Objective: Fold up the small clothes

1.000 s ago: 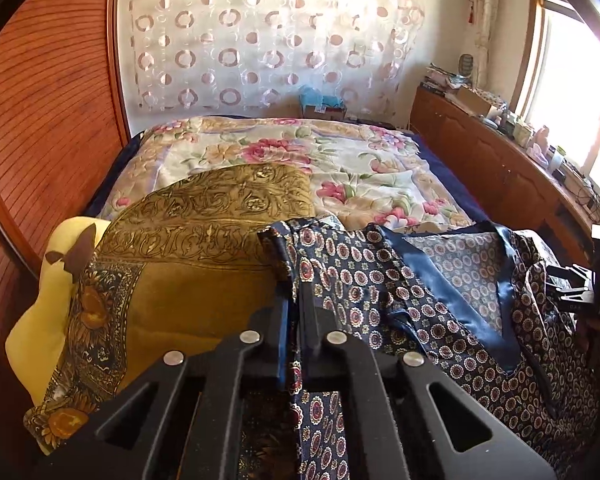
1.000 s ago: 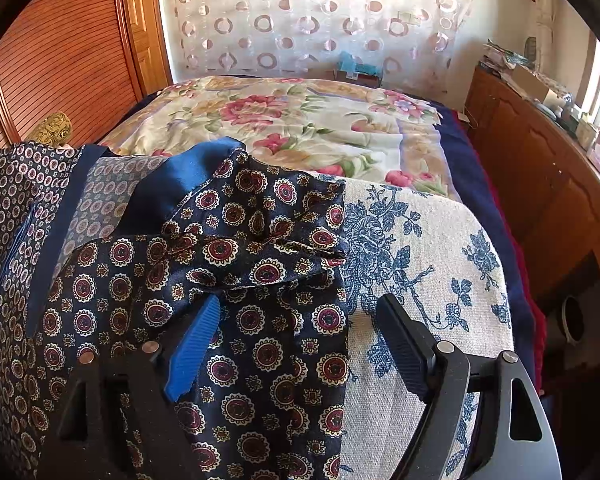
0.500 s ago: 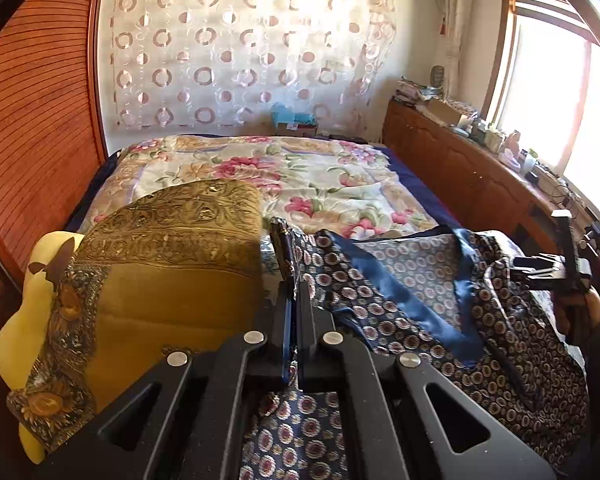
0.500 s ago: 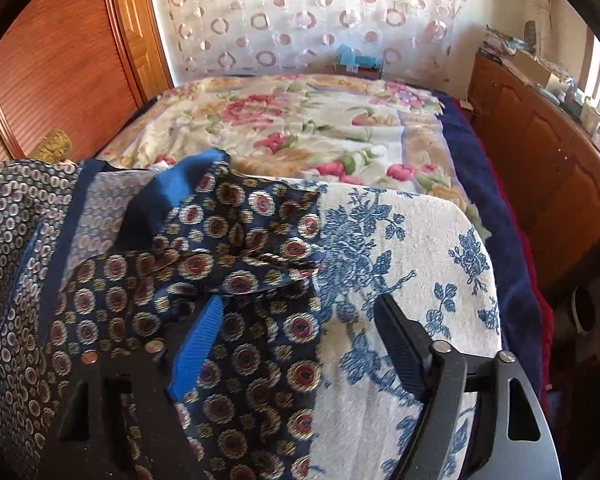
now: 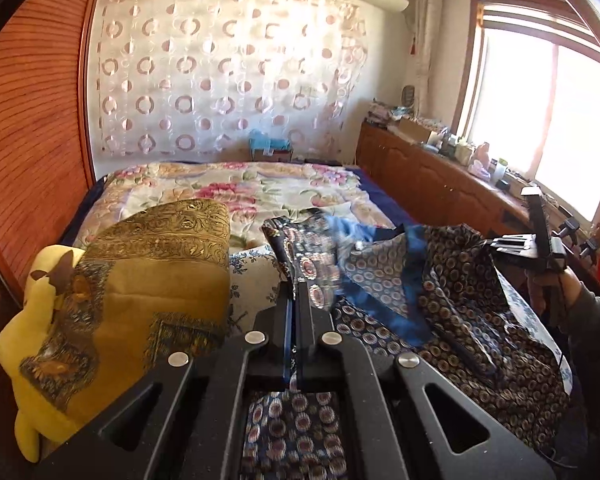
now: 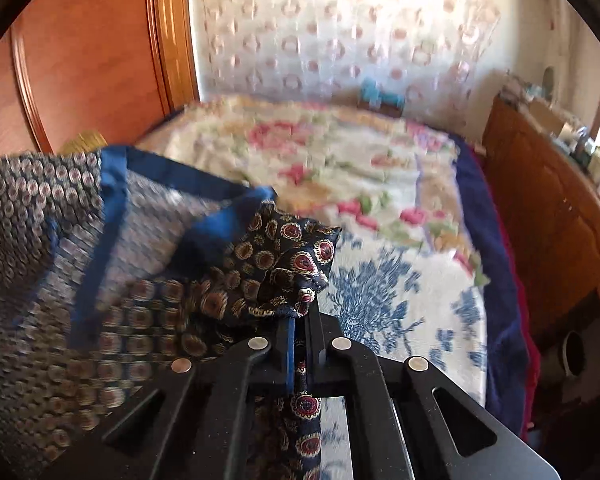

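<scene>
A dark navy patterned garment [image 5: 451,304] with a blue-trimmed neckline lies spread over the near end of the bed. In the left wrist view my left gripper [image 5: 298,280] is shut on the garment's left corner, and the cloth runs back between its fingers. At that view's right edge the right gripper [image 5: 499,245] holds the other corner raised. In the right wrist view the garment [image 6: 140,248] hangs to the left. There my right gripper [image 6: 303,309] is shut on a bunched medallion-print fold, jaws pressed together.
A gold embroidered cushion [image 5: 152,272] and a yellow pillow [image 5: 28,364] sit left of the garment. Under it lies a white cloth with blue flowers [image 6: 399,292], with a floral bedspread [image 5: 240,188] beyond. A wooden cabinet [image 5: 439,176] runs along the right. A sleeve [image 5: 591,316] shows there.
My right gripper went from wide open over the cloth to shut on the garment's fold, and it rose. My left gripper lifted with its corner, pulling the garment up off the bed.
</scene>
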`<state>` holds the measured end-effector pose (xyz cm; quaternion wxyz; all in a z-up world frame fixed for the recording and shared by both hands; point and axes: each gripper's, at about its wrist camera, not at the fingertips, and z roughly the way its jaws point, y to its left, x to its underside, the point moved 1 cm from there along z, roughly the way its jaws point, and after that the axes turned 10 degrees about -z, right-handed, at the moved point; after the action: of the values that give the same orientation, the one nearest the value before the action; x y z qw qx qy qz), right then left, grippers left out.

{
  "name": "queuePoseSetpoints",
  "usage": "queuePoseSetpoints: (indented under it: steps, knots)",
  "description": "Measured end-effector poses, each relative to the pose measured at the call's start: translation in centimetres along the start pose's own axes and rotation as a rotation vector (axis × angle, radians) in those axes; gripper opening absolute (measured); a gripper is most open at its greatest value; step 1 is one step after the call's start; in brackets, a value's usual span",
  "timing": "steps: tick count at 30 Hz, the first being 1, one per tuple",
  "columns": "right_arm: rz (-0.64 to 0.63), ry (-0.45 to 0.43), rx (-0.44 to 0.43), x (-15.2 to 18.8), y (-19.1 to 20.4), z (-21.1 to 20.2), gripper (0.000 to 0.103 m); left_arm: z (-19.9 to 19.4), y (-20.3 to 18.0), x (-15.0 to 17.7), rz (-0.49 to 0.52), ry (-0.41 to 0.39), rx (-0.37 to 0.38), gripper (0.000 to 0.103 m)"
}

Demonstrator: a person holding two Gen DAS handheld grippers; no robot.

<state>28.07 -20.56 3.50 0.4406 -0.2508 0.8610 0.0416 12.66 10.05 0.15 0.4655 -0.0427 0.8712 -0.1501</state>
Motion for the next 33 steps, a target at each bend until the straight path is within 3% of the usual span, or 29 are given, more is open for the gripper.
queuePoseSetpoints:
  steps: [7,19,25,33]
  knots:
    - [0.037,-0.12,0.002,5.2,2.0,-9.1,0.003,-5.5,2.8,3.1,-0.061,-0.054,-0.019,0.002]
    - [0.126,-0.09,-0.054,18.5,5.8,-18.5,0.002,-12.7,6.1,13.0,-0.176,-0.042,-0.062,0.002]
    - [0.118,-0.061,-0.087,19.6,6.2,-20.8,0.002,-13.4,5.5,14.4,-0.17,0.0,-0.076,0.002]
    - [0.058,0.04,-0.08,19.6,7.7,-19.2,0.002,-12.6,5.7,15.8,-0.124,0.054,-0.138,0.003]
